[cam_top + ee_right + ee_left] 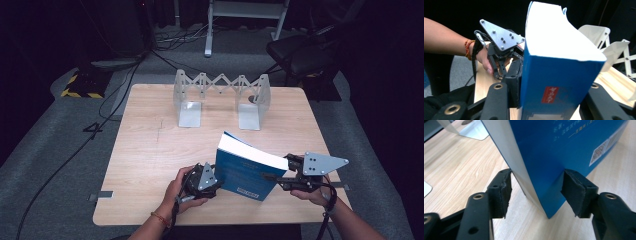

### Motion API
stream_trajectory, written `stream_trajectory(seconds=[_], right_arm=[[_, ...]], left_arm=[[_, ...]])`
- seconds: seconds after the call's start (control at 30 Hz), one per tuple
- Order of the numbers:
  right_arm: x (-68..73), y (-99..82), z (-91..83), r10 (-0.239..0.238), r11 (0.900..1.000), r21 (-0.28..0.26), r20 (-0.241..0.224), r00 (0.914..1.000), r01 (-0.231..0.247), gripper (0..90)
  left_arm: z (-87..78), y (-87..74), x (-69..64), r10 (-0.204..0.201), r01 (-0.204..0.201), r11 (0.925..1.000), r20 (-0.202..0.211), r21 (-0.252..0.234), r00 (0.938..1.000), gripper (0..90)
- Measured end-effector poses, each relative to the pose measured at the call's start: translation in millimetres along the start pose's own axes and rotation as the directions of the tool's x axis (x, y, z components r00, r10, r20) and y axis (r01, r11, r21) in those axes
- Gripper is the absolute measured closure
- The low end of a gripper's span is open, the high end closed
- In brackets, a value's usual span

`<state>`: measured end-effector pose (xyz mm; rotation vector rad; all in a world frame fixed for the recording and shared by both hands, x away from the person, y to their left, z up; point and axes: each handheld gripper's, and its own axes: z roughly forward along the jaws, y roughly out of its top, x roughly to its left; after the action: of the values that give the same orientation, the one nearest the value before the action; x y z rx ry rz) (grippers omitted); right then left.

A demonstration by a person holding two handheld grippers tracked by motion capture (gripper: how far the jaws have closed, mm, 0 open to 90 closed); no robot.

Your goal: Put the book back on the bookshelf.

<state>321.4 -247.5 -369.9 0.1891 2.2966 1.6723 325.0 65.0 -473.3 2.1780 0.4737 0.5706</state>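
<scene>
The surface (150, 150) bears a blue book (247, 167) tilted up near its front edge, lower corner down. The left tool (216, 181) clamps that lower corner; the right tool (280, 170) clamps the book's raised spine end.

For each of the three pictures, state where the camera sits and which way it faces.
High view: above the person's side, facing forward and down on the table; both forearms show.
Left gripper view: on the left gripper, facing the blue book.
Right gripper view: on the right gripper, facing the book's spine, the other hand beyond.
All share the book.
</scene>
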Motion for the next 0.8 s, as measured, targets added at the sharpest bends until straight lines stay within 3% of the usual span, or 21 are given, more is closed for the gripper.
stream_trajectory(seconds=[0.3,0.53,0.8], right_arm=[[-1.4,2.2,1.2,-0.004,0.9999,0.013,0.046,0.9989,0.003,56.9],[0.0,5.4,3.0,-0.031,0.9992,0.026,0.092,0.9953,0.028,56.7],[-11.5,0.6,-4.2,0.013,0.9993,0.033,0.179,0.9837,-0.019,56.4]], left_arm=[[10.6,2.7,4.5,-0.023,0.022,0.9995,-0.012,-0.02,0.9997,51.0],[25.2,8.1,6.3,-0.033,0.032,0.9988,-0.047,-0.037,0.9983,50.8],[46.6,20.3,14.1,-0.063,0.059,0.9961,-0.051,-0.065,0.9967,50.6]])
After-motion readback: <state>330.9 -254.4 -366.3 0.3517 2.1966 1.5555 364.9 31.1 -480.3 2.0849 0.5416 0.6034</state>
